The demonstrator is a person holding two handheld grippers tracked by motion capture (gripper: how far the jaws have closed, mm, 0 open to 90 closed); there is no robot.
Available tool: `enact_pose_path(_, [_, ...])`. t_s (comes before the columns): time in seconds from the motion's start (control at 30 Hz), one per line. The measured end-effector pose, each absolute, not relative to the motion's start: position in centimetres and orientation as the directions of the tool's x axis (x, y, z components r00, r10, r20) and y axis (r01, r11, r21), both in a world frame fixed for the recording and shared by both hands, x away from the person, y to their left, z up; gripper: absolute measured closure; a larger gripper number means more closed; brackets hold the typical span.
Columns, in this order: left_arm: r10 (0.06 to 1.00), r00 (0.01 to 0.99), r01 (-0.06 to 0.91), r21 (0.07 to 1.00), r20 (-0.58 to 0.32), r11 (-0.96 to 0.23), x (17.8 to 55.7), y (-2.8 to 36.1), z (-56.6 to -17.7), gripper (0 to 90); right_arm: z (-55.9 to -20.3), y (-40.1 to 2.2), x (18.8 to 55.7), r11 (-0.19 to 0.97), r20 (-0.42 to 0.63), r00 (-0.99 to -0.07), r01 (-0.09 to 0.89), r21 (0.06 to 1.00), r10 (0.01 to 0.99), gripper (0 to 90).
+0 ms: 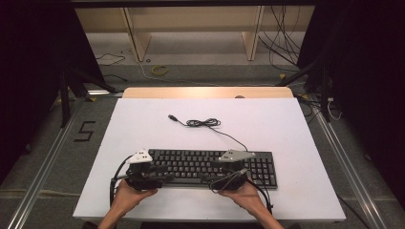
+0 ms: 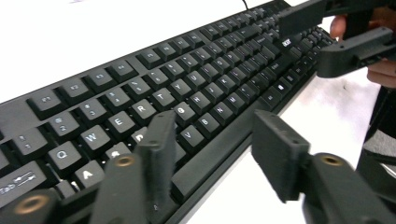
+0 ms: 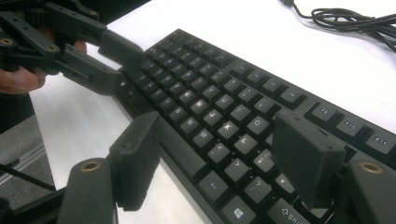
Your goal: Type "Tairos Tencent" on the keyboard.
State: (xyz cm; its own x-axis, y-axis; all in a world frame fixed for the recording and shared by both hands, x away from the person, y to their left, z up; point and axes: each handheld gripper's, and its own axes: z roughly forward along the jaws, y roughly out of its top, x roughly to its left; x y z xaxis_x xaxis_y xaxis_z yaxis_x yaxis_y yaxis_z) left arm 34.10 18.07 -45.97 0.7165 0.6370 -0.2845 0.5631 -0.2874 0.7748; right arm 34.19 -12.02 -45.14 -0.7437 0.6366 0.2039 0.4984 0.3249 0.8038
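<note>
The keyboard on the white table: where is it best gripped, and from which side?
Probably the keyboard by its thin front edge, from the person's side, one gripper near each end: it lies flat, and the jaws already straddle that edge.

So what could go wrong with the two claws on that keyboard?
The left claw and the right claw each straddle the front edge of the keyboard with jaws apart, one jaw over the keys. Closing there might press keys or pinch only the thin edge, so it could slip. If it gets lifted, its coiled cable could drag across the table.
</note>
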Motion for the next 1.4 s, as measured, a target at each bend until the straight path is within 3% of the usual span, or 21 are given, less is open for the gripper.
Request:
enact_pose_path(0.2, [0.626,0.734,0.549,0.773,-0.264,-0.317,33.8,17.7,-46.0,68.8,-45.1,-12.0,34.2,0.325,0.204,-0.743,0.498,0.804,0.637,33.8])
enact_pose_path(0.67, [0.624,0.746,0.539,0.761,-0.232,-0.360,33.6,16.9,-46.4,88.3,-45.2,-11.9,34.1,0.327,0.206,-0.746,0.499,0.802,0.633,33.8])
enact_pose_path(1.4, [0.641,0.735,0.573,0.708,-0.221,-0.412,34.3,15.9,-47.5,89.3,-45.5,-12.2,33.8,0.331,0.205,-0.744,0.504,0.798,0.636,33.7])
